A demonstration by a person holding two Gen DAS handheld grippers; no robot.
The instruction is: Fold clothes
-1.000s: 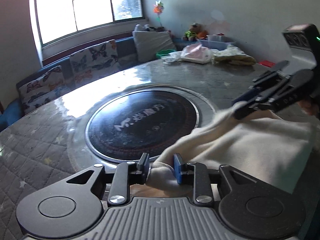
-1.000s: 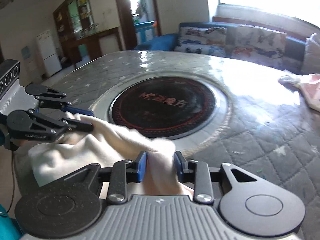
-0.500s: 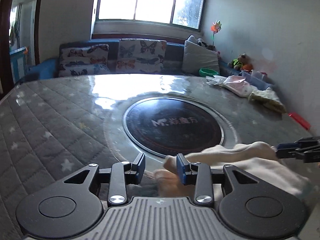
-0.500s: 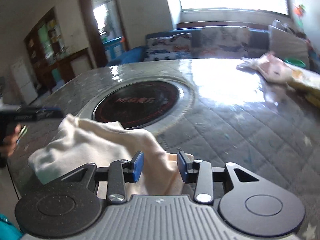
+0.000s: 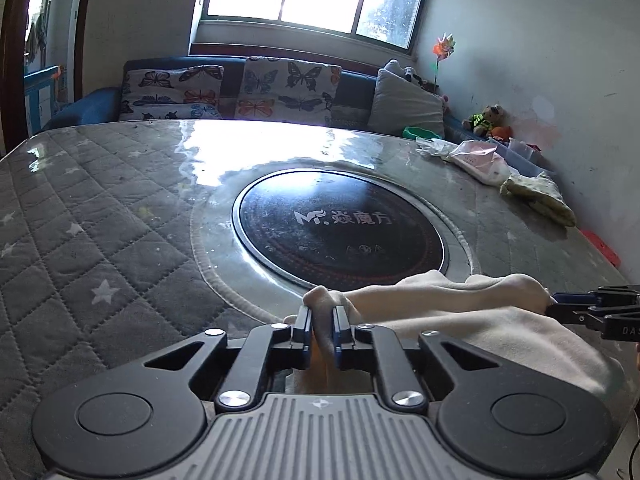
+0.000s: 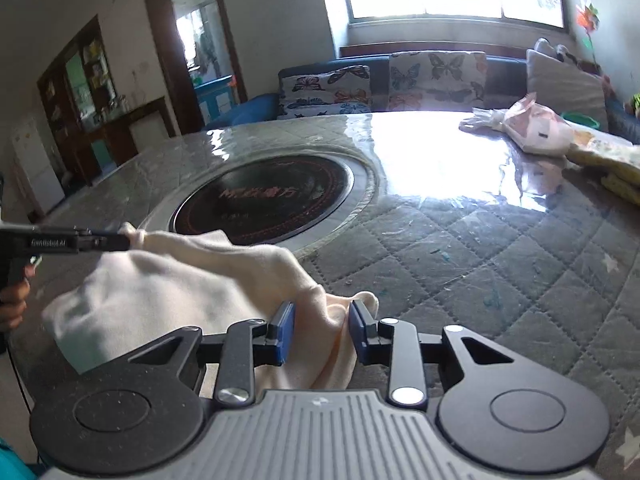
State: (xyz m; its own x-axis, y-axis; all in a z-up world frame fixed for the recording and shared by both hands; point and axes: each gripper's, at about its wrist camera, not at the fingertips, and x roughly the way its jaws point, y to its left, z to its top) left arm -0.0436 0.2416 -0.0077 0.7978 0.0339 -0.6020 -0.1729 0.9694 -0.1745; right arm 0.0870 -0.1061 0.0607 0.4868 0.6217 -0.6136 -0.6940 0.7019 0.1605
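A cream cloth (image 5: 460, 312) lies bunched at the near edge of the quilted table (image 5: 100, 240), its upper fold stretched between my two grippers. In the left wrist view my left gripper (image 5: 321, 320) has its jaws closing, and they pinch one end of that fold. My right gripper (image 5: 588, 308) shows at the right edge, holding the other end. In the right wrist view my right gripper (image 6: 322, 322) has its jaws closing on a thick bunch of the cloth (image 6: 180, 288). My left gripper (image 6: 100, 240) is at the far left, clamped on a corner.
A round dark hotplate (image 5: 340, 228) is set into the table's middle. A pink bag (image 5: 480, 160) and a yellow-green cloth pile (image 5: 536, 196) lie at the far right. A sofa with butterfly cushions (image 5: 240, 88) stands behind. A person's hand (image 6: 12, 300) holds the left gripper.
The left jaws stood wide with the cloth beside one finger; now they are narrow and pinch it. The right jaws have narrowed a little on the cloth. Both views have shifted sideways.
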